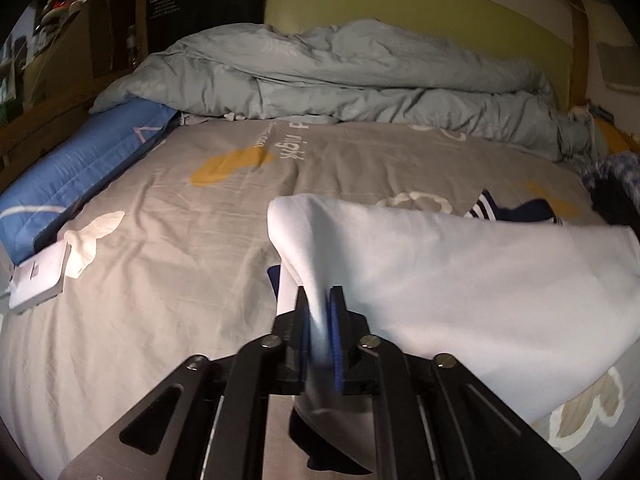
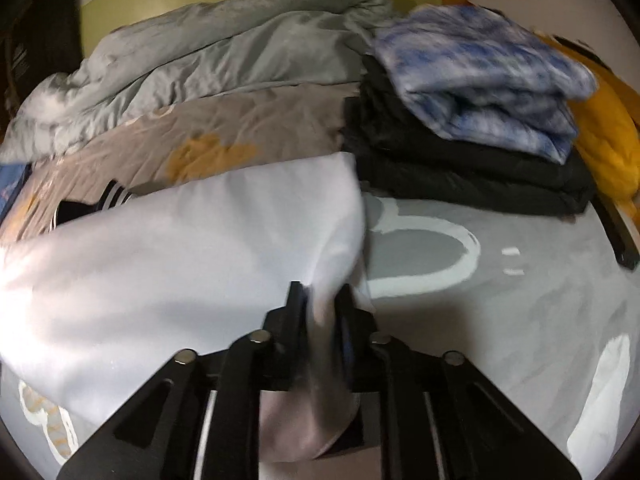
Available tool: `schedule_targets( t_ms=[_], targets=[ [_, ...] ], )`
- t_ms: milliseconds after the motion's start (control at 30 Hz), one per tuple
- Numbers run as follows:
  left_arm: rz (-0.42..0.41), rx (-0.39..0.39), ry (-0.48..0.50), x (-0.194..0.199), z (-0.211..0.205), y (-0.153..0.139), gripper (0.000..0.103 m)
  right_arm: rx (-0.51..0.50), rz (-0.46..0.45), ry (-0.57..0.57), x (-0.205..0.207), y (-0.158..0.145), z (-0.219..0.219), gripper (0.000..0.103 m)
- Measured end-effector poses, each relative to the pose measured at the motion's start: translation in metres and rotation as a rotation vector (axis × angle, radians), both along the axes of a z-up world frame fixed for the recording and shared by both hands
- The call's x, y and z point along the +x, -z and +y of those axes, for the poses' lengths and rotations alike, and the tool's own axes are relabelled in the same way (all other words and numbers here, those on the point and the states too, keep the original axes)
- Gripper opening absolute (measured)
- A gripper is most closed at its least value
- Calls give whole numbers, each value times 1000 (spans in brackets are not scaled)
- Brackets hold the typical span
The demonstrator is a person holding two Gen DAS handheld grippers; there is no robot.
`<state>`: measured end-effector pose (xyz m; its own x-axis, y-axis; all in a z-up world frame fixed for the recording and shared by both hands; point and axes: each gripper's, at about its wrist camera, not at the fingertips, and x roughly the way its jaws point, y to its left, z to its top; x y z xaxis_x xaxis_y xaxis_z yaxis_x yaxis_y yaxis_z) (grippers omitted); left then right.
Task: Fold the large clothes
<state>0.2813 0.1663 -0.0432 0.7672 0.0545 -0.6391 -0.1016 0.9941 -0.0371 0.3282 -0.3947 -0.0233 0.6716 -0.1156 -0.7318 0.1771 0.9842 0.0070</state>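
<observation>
**Both grippers pinching the white garment over the bed**

Left wrist view gives me the left gripper (image 1: pixel 320 300) closed nearly all the way, with a bunched corner of the white garment (image 1: pixel 460 264) clamped between its blue-padded fingers. The cloth stretches off to the right, lifted above the grey printed bedsheet (image 1: pixel 160 240); a dark navy part with white stripes (image 1: pixel 486 206) peeks out behind its far edge. A rumpled grey duvet (image 1: pixel 340 76) lies along the headboard, a blue pillow (image 1: pixel 80 172) and a small white box (image 1: pixel 38 280) at the left.

On my right wrist view the right gripper (image 2: pixel 320 294) is likewise nearly closed on the opposite corner, though blur makes the pads hard to read. A stack of folded clothes (image 2: pixel 480 132) sits beyond it.
</observation>
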Motion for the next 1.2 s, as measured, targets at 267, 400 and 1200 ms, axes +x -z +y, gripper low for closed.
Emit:
schedule_targets(
  t_ms=[267, 400, 1200],
  targets=[
    [-154, -9, 19, -37, -13, -50, 22, 1, -226, -39, -51, -60, 16, 19],
    [-193, -58, 138, -53, -40, -68, 22, 128, -244, -211, -62, -75, 45, 8],
    [89, -121, 355, -26, -135, 27, 21, 197, 145, -356, 44, 17, 143, 0]
  ],
)
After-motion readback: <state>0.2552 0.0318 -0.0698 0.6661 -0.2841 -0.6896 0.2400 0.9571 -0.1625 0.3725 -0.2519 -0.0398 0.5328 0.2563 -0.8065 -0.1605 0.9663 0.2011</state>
